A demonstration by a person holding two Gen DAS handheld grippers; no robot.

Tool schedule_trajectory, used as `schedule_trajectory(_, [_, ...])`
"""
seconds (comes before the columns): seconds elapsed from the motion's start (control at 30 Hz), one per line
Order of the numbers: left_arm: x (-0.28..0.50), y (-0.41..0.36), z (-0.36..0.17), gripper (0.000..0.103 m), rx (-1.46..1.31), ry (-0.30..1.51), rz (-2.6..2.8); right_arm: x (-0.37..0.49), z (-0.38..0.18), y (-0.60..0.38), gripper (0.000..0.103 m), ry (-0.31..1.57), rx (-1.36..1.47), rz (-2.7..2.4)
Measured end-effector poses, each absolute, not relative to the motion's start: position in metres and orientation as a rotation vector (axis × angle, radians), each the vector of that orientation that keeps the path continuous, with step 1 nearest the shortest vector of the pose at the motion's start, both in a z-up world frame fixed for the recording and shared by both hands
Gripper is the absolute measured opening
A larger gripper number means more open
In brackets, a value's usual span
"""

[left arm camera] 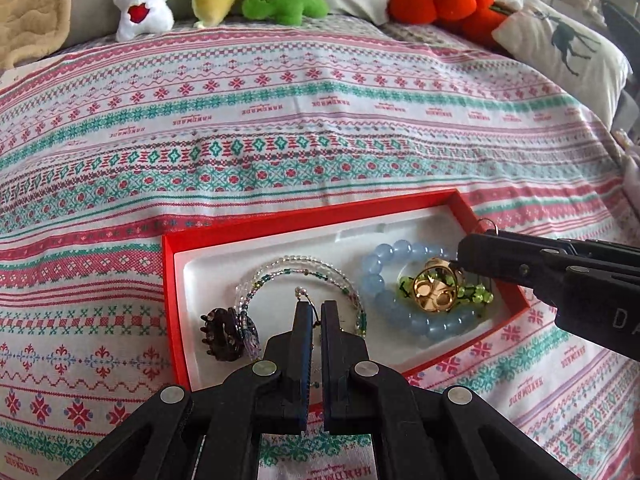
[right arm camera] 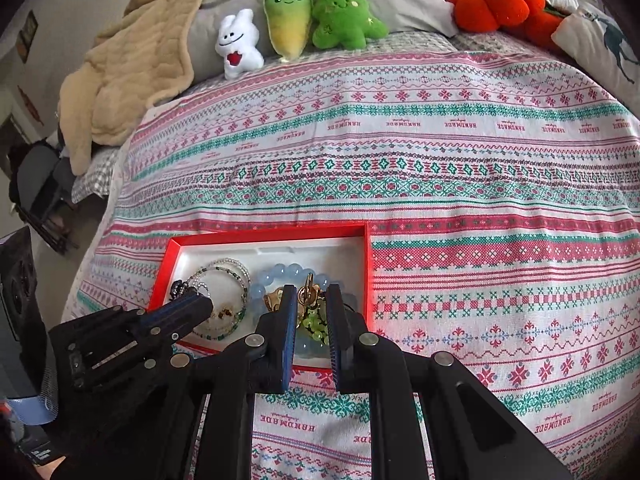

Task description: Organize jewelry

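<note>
Fingers: left gripper [left arm camera: 313, 307] pressed together on thin beaded strand [left arm camera: 304, 291]; right gripper [right arm camera: 312, 300] pinching gold trinket [right arm camera: 309, 285], partly hidden. Bedspread [left arm camera: 280, 128] reads "HANDMADE".

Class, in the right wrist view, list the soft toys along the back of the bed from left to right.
white bunny plush → yellow-green carrot plush → green tree plush → orange pumpkin plush

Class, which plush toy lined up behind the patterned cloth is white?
The rabbit-like plush at the left end, with a red heart; its two neighbours are green.
</note>
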State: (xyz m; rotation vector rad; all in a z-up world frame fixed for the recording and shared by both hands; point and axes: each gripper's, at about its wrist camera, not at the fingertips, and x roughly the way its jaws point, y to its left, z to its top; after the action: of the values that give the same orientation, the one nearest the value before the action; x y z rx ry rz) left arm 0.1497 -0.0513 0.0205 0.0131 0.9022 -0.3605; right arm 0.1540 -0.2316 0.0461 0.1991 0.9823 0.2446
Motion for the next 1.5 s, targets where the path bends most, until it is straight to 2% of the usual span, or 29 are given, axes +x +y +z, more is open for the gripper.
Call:
schedule_trajectory(0.1, [0.150, -0.051, 0.021, 0.001, 0.013, 0.902, -0.364, 0.159, 0.043, -0.233, 0.016, 0.991, 0.212, 0.238])
schedule_trajectory(0.2, [0.148, -0.051, 0.024, 0.013, 0.017, 0.897, -0.368, 0.163, 0.040, -0.236, 0.017, 1.005, 0.250, 0.241])
schedule_trajectory(0.23, [0.147, -0.051, 0.025, 0.019, 0.020, 0.893, -0.369, 0.164, 0.039, -0.237, 0.019, 1.009, 0.260, 0.238])
schedule_trajectory(0.4, [0.136, -0.049, 0.033, 0.028, 0.029, 0.880, -0.380, 0.159, 0.045, -0.242, 0.038, 1.000, 0.286, 0.249])
schedule_trajectory(0.53, [0.123, -0.044, 0.038, 0.045, 0.019, 0.874, -0.380, 0.149, 0.054, -0.247, 0.045, 0.985, 0.293, 0.250])
schedule_trajectory(0.63, [0.112, -0.040, 0.038, 0.055, 0.013, 0.884, -0.374, 0.137, 0.060, -0.253, 0.054, 0.979, 0.297, 0.240])
schedule_trajectory(0.7, [0.104, -0.038, 0.036, 0.060, 0.010, 0.902, -0.371, 0.128, 0.061, -0.257, 0.056, 0.983, 0.297, 0.234])
schedule_trajectory(0.77, [0.096, -0.036, 0.034, 0.070, 0.009, 0.916, -0.360, 0.118, 0.060, -0.259, 0.059, 0.997, 0.286, 0.216])
schedule_trajectory(0.83, [0.087, -0.032, 0.033, 0.086, 0.007, 0.923, -0.331, 0.107, 0.059, -0.260, 0.062, 1.006, 0.264, 0.198])
schedule_trajectory(0.93, [0.075, -0.027, 0.029, 0.096, 0.024, 0.939, -0.272, 0.093, 0.057, -0.260, 0.065, 1.020, 0.217, 0.113])
schedule_trajectory(1.0, [0.069, -0.024, 0.025, 0.101, 0.035, 0.965, -0.229, 0.083, 0.055, -0.261, 0.072, 1.034, 0.208, 0.074])
schedule_trajectory(1.1, [0.058, -0.019, 0.022, 0.102, 0.039, 0.972, -0.167, 0.070, 0.050, -0.259, 0.082, 1.059, 0.201, 0.065])
schedule_trajectory(1.17, [0.053, -0.013, 0.018, 0.102, 0.028, 0.992, -0.126, 0.061, 0.047, -0.255, 0.093, 1.073, 0.164, 0.052])
schedule_trajectory(1.23, [0.049, -0.007, 0.013, 0.102, 0.017, 1.015, -0.099, 0.051, 0.042, -0.251, 0.098, 1.087, 0.123, 0.041])
schedule_trajectory(1.5, [0.044, 0.006, 0.007, 0.102, 0.004, 1.037, -0.051, 0.028, 0.025, -0.238, 0.101, 1.126, -0.021, 0.046])
